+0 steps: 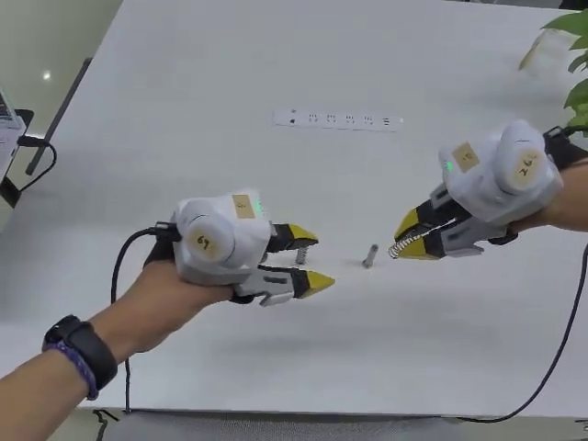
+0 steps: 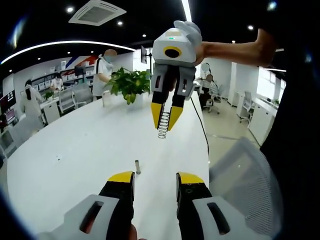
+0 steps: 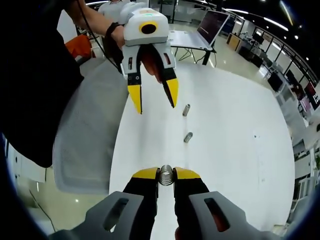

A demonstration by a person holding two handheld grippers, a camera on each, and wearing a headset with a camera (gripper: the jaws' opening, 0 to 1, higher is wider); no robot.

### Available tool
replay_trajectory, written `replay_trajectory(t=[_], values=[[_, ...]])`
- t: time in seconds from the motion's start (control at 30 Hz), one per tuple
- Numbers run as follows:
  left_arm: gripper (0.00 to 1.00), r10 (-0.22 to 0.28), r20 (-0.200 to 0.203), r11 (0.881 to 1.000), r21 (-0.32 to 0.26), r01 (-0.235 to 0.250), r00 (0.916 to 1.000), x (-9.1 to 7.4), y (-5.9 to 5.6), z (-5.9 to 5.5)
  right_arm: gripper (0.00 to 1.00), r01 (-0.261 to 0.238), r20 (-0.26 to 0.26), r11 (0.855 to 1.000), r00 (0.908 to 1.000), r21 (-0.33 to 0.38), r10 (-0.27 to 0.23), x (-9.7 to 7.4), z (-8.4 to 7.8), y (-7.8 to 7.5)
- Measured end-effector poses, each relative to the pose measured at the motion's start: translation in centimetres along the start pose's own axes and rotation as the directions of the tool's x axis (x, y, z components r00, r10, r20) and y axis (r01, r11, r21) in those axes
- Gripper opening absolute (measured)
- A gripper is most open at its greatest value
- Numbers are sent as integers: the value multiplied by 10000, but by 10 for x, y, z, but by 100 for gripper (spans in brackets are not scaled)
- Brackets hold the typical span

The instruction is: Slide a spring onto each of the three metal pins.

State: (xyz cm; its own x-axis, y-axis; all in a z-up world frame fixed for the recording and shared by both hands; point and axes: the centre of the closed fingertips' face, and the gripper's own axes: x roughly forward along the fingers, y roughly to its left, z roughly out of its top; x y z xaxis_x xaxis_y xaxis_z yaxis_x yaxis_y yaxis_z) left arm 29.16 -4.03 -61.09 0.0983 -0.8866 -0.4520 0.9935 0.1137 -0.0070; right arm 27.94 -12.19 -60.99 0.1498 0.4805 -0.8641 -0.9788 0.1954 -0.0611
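**A:** Where is the spring?

**B:** The small silver coil spring is pinched near one end between the yellow tips of the right gripper. The rest of it sticks out past them. It hangs in the air just beside the short grey metal pin, which stands on the white tabletop, and it isn't over the pin yet.

**A:** And the other claw?

**B:** The left gripper is on the opposite side of that pin from the spring. Its jaws are spread apart and hold nothing. Between its tips, near the pin, sits a second small metal piece. It's too small for me to say whether it's a bare pin or one already wearing a spring.

**A:** What could spoil the next move?

**B:** I'd worry most about alignment. The pin looks loose and narrow-footed, and nothing steadies it. If the spring's open end comes in off-centre, the last coil could catch the pin's top and tip it or push it along the table.

**A:** Anything else?

**B:** The grip itself. The jaws hold only a few coils, so the free end may wobble. A harder squeeze could flatten the coils or make the spring jump out sideways.
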Motion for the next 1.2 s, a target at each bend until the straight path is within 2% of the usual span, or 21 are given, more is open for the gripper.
replay_trajectory(t=[0.2,0.53,0.87,1.2], values=[[31,502,-160,9979,-406,-509,9986,-16,10,-16,8,-29,-248,9997,9997,234,35,7,-13,-2],[36,1154,-513,9895,-819,-1193,9920,-44,19,-41,9,18,-586,9990,9983,454,9,17,-29,-8],[43,1894,-679,9702,-1406,-1974,9795,-69,25,-57,9,197,-780,9979,9968,616,-149,27,-37,-21],[48,2352,-849,9513,-1842,-2472,9682,-83,27,-73,9,425,-998,9965,9944,716,-352,39,-43,-35]])
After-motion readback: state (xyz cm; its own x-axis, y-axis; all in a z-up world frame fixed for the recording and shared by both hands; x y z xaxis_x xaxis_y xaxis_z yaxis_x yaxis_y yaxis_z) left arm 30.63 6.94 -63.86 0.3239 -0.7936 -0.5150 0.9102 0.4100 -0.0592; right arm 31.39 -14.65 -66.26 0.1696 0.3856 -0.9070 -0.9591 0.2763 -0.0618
